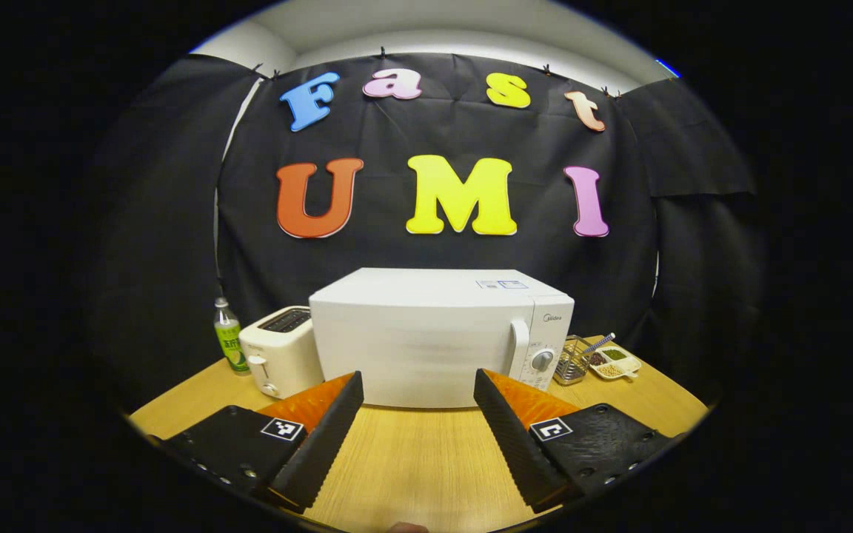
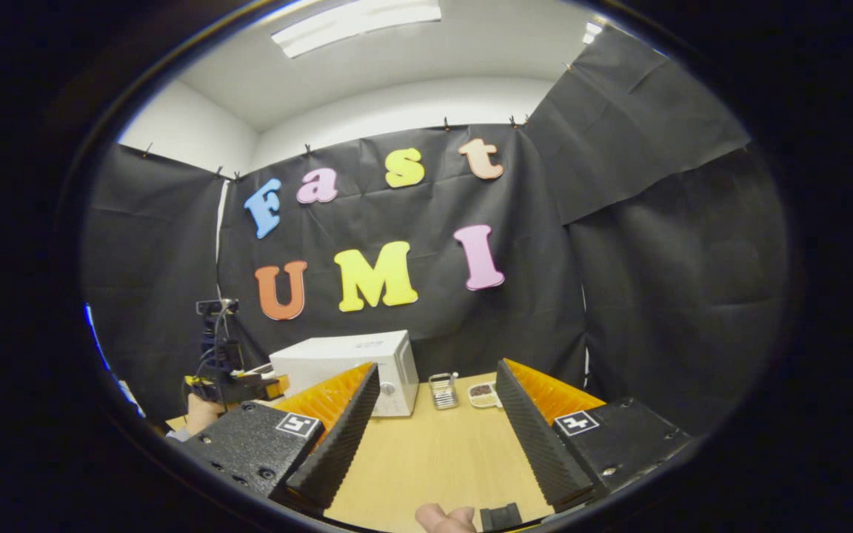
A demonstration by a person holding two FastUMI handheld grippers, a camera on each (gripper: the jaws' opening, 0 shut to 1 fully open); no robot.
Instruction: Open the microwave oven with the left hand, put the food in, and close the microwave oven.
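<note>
The white box-shaped microwave oven sits door shut at the back of the pale wooden surface. The left gripper faces it squarely, jaws spread and empty, ready for the vertical white door handle. The right gripper waits likewise, jaws apart, holding nothing.

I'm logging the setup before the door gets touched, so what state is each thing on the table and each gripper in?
microwave: door closed, upright on the table
toaster: upright, left of the microwave, slots look empty
bottle: upright, capped
wire basket: upright, right of the microwave
divided dish: flat on the table, holding food
left gripper: open, holding nothing
right gripper: open, holding nothing
</note>
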